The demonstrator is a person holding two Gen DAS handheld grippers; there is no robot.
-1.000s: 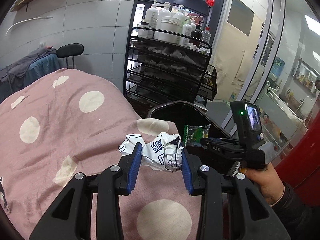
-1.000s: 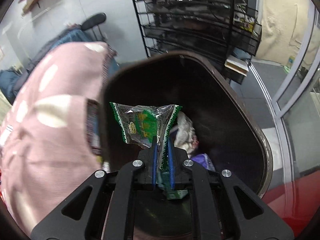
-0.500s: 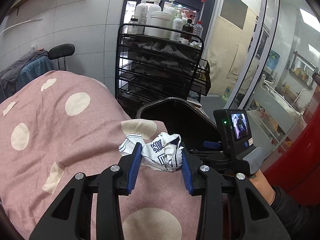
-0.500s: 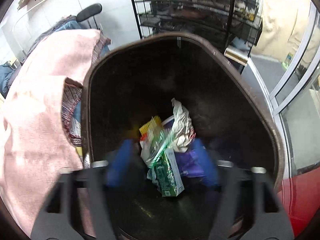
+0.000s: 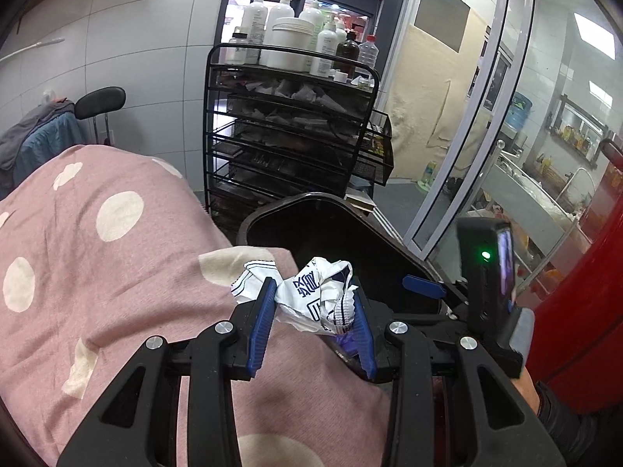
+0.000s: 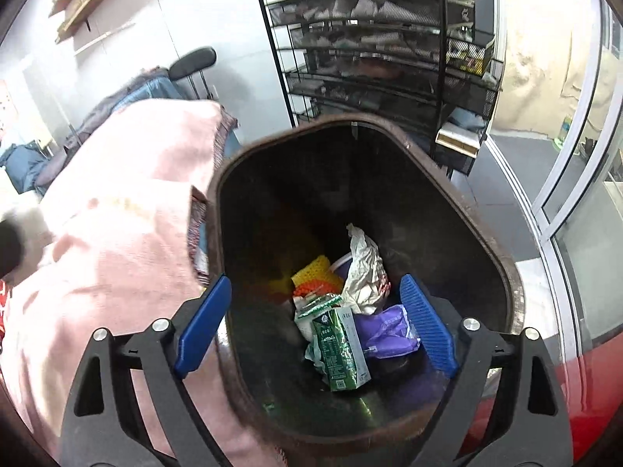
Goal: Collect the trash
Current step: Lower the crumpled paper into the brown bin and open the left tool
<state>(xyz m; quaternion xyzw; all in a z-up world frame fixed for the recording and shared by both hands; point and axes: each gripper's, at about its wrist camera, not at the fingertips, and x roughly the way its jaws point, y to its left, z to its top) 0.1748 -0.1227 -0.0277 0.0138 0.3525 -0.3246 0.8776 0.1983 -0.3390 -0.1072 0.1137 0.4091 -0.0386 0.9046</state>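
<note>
Inside, the dark trash bin (image 6: 459,210) holds a green milk carton (image 6: 340,350) with small unreadable print, a purple packet (image 6: 387,329), yellow mesh (image 6: 315,272) and a crumpled wrapper (image 6: 366,272). Over it the right gripper (image 6: 315,323) stands wide and empty. Beside the bin, above the pink dotted blanket (image 5: 97,264), the left gripper (image 5: 313,319) clamps crumpled white paper (image 5: 311,292) printed with dark-blue characters, not legible.

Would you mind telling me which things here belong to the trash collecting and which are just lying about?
Job:
- crumpled white wrapper, held in the left tongs
- dark bin
- green carton in the bin
- right tongs, open above the bin

Lying about:
- pink dotted blanket
- wire rack
- bottles atop the rack
</note>
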